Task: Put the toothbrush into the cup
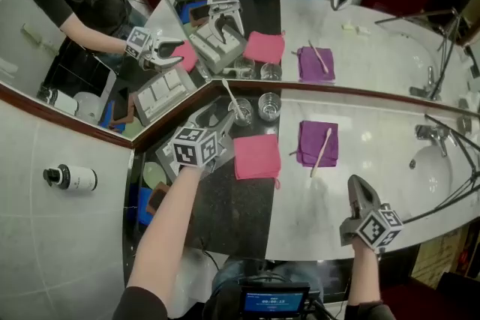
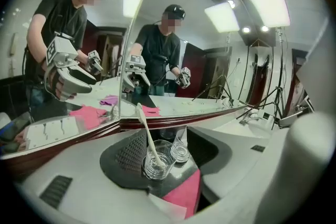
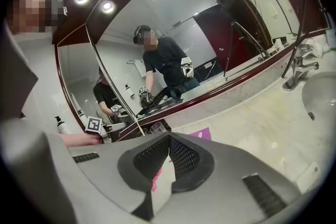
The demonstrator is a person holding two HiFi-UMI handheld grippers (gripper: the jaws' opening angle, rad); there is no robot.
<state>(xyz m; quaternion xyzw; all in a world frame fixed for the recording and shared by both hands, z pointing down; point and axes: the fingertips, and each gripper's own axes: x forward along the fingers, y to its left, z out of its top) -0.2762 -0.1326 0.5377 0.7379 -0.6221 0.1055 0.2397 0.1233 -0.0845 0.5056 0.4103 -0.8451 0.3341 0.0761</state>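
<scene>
A clear glass cup (image 1: 241, 113) stands by the mirror corner with a white toothbrush (image 1: 229, 93) leaning in it, head up. My left gripper (image 1: 219, 124) is open just in front of it. In the left gripper view the cup (image 2: 157, 164) and toothbrush (image 2: 146, 132) sit between the spread jaws, and no pad presses on them. A second, empty cup (image 1: 269, 106) stands beside the first. Another toothbrush (image 1: 322, 150) lies on a purple cloth (image 1: 309, 142). My right gripper (image 1: 355, 183) is shut and empty near the counter's front edge, with its pads (image 3: 169, 157) meeting.
A pink cloth (image 1: 256, 156) lies on the dark counter strip right of the left gripper. A faucet (image 1: 431, 133) and sink basin (image 1: 435, 170) are at the right. A pump bottle (image 1: 71, 177) is on the white tiles at left. Mirrors run behind the counter.
</scene>
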